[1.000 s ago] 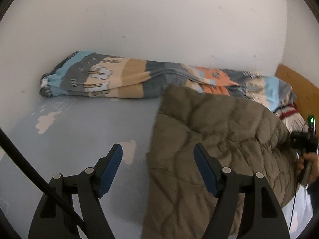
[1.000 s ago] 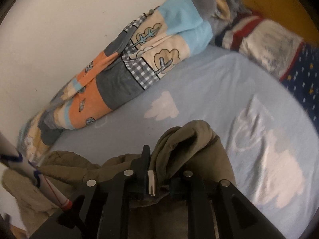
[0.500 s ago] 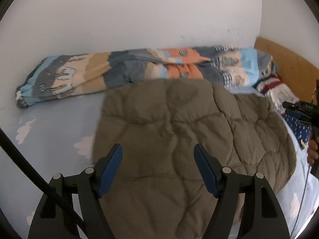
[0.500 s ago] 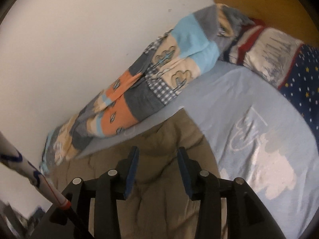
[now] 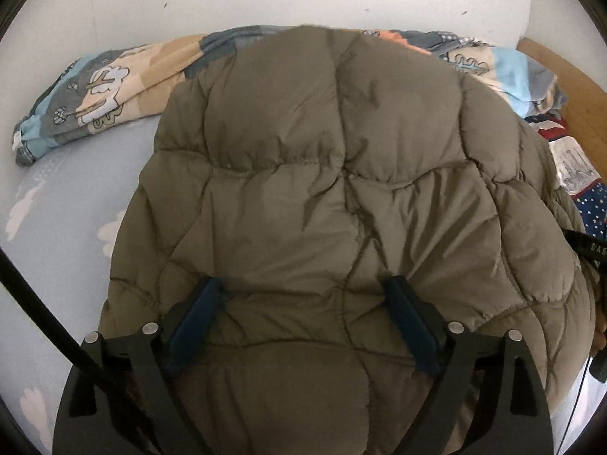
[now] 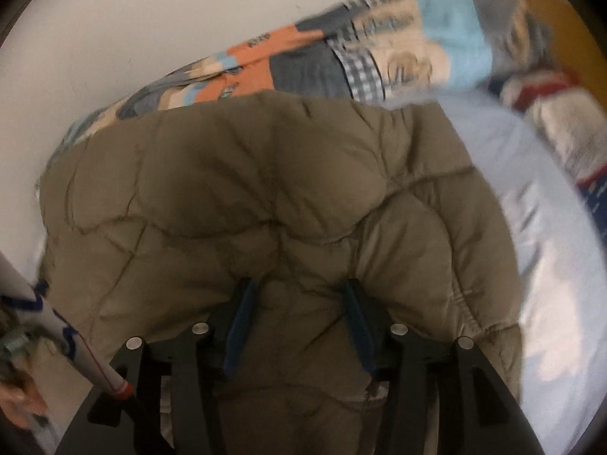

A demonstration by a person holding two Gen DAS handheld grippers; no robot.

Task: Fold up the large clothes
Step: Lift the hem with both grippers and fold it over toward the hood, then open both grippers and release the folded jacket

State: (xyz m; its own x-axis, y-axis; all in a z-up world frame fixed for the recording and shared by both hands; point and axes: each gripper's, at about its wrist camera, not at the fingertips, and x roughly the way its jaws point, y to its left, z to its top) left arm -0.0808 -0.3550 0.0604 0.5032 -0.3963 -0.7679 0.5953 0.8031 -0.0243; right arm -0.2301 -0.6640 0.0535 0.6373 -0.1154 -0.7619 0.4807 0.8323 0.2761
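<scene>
The brown quilted coat [image 5: 334, 197] lies spread on the bed [image 5: 64, 204], directly under both spread tongs, left [image 5: 307, 322] and right [image 6: 299, 326], whose jaws have just been opening; nothing is pinched.

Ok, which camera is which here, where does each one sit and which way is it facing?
Left wrist: rides the left gripper, looks down its open blue pads onto the olive quilted jacket, wall beyond.
Right wrist: rides the right gripper, same downward tilt, pads apart; a hand shows at lower left.
Shared: the jacket, the patchwork quilt, the cloud-print sheet.
</scene>
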